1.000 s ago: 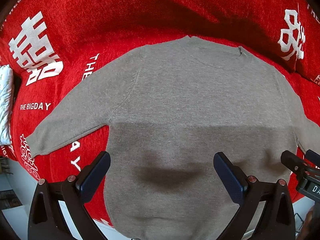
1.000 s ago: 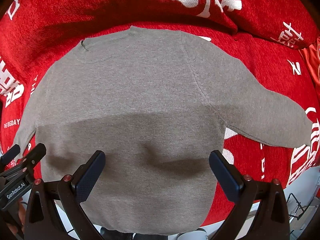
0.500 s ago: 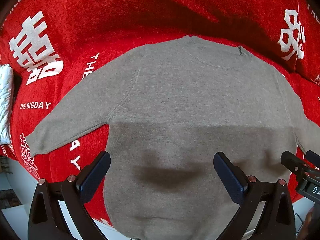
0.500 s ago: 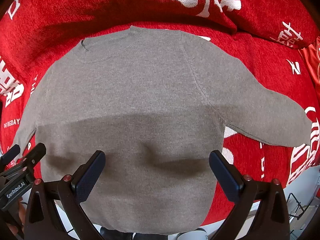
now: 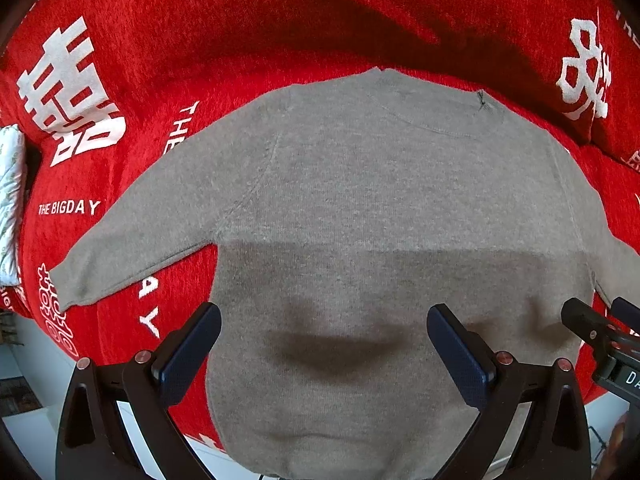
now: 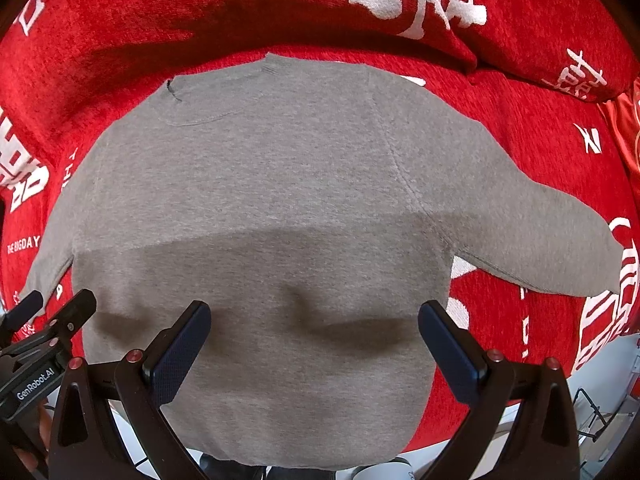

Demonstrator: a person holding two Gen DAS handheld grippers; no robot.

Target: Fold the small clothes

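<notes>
Red fuzzy blanket (image 5: pixel 280 20) underneath | soft grey knit sweater (image 5: pixel 360 200) flat, ready to fold, neck at 12 o'clock | left gripper (image 5: pixel 324 344), right gripper (image 6: pixel 314 340) wide apart, empty.

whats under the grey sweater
The grey knit sweater lies flat on a red plush cover with white lettering, which shows all around it. The part beneath the sweater is hidden.

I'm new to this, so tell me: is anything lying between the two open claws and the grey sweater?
No. In both wrist views the left gripper and right gripper hang open above the sweater, with nothing between.
</notes>
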